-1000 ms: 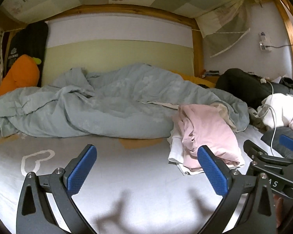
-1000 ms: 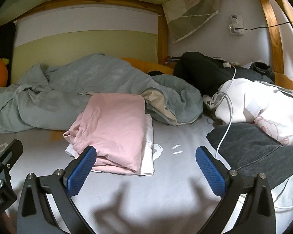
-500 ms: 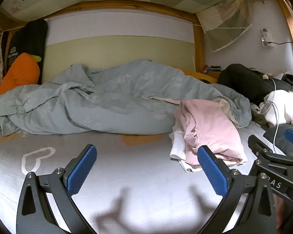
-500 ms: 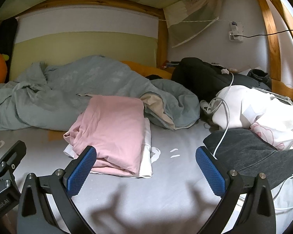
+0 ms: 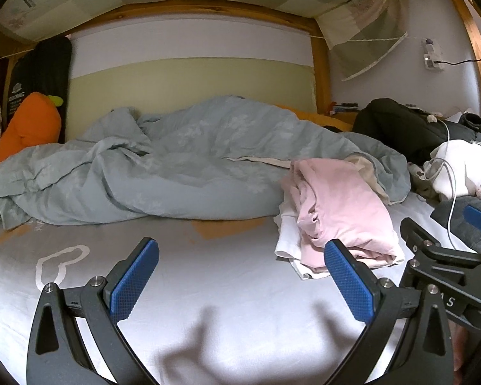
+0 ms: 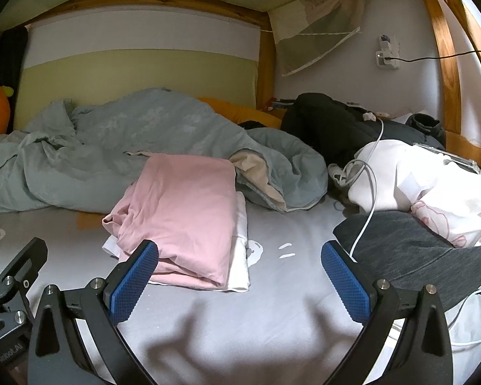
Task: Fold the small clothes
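My left gripper (image 5: 240, 276) hangs over bare sheet with its blue pads spread wide and nothing between them. My right gripper (image 6: 239, 276) is the same: jaws wide apart, empty, low above the grey bedsheet (image 6: 272, 320).

From the left wrist view, the pink garment (image 5: 340, 211) lies ahead and off to the right, its near edge just beyond the right-hand pad; the right gripper's black frame shows at the far right edge of that view, so the two tools sit side by side. From the right wrist view the same pink garment (image 6: 182, 211) lies ahead and slightly left, its near corner just past the left-hand pad. So it sits between my two lines of sight, and I judge the right gripper the nearer one.

The pink piece looks already folded, resting on a white garment (image 6: 240, 240) that peeks out along its right and near edges. Its long axis runs away from me, toward the rumpled grey-green duvet (image 5: 176, 166) it backs onto.

To my right, a dark grey garment (image 6: 417, 256) lies unfolded just beside the right pad, with a white cable (image 6: 365, 211) trailing across it (a snag risk, I reckon). That would be my likely next piece, a short reach rightward for the right gripper.
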Demonstrator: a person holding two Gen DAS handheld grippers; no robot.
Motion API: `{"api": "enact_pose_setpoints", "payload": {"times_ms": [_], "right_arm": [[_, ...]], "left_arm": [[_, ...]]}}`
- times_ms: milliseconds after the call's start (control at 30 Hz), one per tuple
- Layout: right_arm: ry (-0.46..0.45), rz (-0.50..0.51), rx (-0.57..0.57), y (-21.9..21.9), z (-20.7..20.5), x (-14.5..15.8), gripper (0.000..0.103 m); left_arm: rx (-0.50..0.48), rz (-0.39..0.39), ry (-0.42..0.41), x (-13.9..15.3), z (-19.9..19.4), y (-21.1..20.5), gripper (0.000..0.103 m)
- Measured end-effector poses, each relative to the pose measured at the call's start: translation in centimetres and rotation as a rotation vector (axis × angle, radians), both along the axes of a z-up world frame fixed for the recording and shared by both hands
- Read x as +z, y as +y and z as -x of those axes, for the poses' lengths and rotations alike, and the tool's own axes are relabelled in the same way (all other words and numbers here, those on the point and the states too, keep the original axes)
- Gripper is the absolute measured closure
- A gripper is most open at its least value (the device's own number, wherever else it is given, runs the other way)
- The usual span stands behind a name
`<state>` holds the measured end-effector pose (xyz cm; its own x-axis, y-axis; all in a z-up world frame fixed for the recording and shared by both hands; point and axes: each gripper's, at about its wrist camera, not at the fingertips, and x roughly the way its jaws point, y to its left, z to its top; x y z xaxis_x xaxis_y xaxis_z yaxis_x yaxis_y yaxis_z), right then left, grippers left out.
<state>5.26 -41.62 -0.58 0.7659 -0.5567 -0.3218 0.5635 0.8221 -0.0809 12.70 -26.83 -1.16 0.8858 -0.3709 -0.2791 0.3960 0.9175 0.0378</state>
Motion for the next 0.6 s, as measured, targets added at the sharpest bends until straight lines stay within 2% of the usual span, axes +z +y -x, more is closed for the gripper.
{"api": "enact_pose_setpoints", "payload": {"times_ms": [267, 433, 600], "right_arm": [[0.0, 0.016, -0.036, 0.11, 0.05, 0.02, 0.001], [0.01, 0.018, -0.03, 0.07, -0.16, -0.05, 0.001], [0.019, -0.011, -0.026, -0.4, -0.44, -0.22, 0.001]], "left_arm": [[0.002, -0.007, 0.019, -0.25, -0.42, -0.3, 0.0], [0.01, 0.004, 0.001, -0.13, -0.04, -0.14, 0.0], [0.013, -0.003, 0.01, -0.07, -0.22, -0.14, 0.0]]}}
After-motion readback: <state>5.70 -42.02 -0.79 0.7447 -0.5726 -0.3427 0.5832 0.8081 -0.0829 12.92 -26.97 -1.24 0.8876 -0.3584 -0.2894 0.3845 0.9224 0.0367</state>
